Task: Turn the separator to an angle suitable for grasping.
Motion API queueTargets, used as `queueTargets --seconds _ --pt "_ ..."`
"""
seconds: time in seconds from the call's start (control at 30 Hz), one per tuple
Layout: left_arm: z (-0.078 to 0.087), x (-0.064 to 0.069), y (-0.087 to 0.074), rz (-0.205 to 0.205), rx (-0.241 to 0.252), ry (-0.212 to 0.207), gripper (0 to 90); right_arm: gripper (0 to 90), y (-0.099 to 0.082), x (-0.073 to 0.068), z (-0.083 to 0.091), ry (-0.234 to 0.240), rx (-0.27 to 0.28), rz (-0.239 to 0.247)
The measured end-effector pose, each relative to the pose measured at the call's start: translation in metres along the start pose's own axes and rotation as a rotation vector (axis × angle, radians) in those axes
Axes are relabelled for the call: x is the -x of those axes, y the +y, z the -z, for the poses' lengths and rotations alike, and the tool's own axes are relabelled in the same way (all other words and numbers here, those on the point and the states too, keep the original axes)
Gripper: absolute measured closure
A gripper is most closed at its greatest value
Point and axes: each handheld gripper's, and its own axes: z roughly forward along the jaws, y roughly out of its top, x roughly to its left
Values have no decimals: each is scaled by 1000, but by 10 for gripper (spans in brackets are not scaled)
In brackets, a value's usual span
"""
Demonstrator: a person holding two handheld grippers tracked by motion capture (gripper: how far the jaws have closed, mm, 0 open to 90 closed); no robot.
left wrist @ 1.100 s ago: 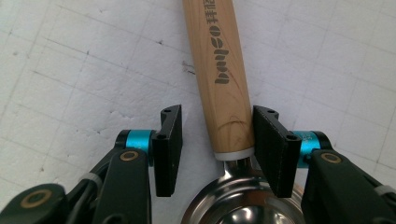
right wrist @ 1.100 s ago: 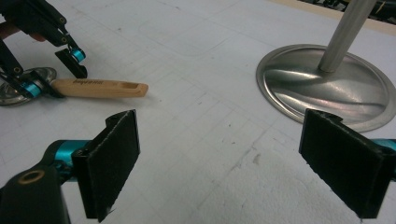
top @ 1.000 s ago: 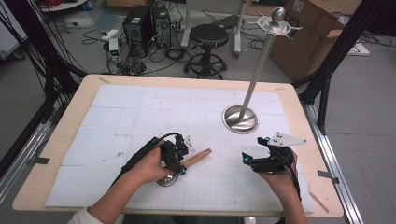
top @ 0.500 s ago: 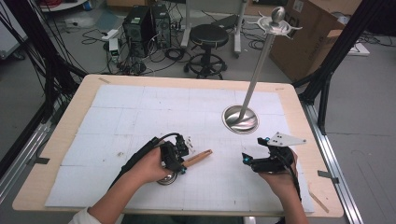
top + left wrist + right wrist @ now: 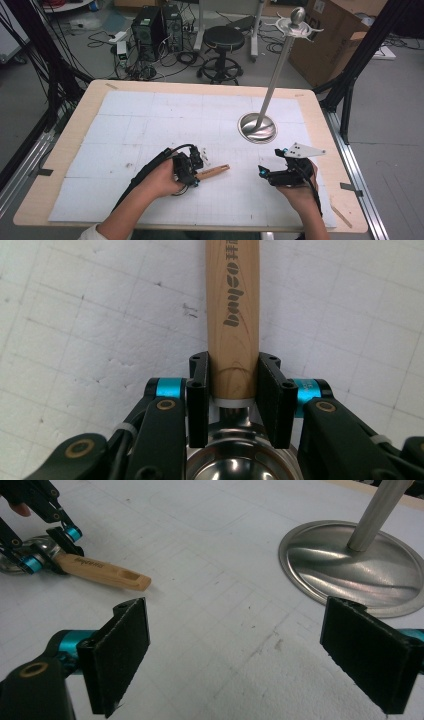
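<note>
My left gripper has just been closing, and now its two black pads pinch the wooden handle of a ladle, right where the wood meets the shiny metal bowl. The handle points away from me, flat over the white mat. In the high view, I think the bowl rests on the mat under my left hand, but it is mostly hidden there. My right gripper is spread wide with nothing between its pads. It sits well apart from the ladle, near the round metal base of a tall pole stand.
</note>
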Motion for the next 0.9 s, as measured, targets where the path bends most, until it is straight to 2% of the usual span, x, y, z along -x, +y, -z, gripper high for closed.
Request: queueTargets --seconds 0.1,0.17,0.3,0.43,0.63,0.7,0.8,0.9 --pt "2 0 -8 -23 61 -8 691 111 0 -1 1 -4 -1 3" --pt "4 0 -15 -37 82 -31 691 111 -1 0 0 -2 -2 0" --pt "15 -1 -27 -38 168 -32 690 111 -3 1 -3 0 -15 -5" --pt "30 -3 -37 -28 275 -28 691 111 -2 0 -4 -2 -15 -9" --pt "45 -8 -49 -19 338 0 690 111 -2 -4 -6 2 -26 4" --pt "50 -10 -52 -5 361 -3 690 111 -2 -5 -7 4 -28 10" --pt "58 -12 -56 12 419 -4 690 111 -1 -5 -8 4 -29 11" --pt "67 -14 -59 25 483 -22 691 111 -1 -6 -8 7 -25 11"
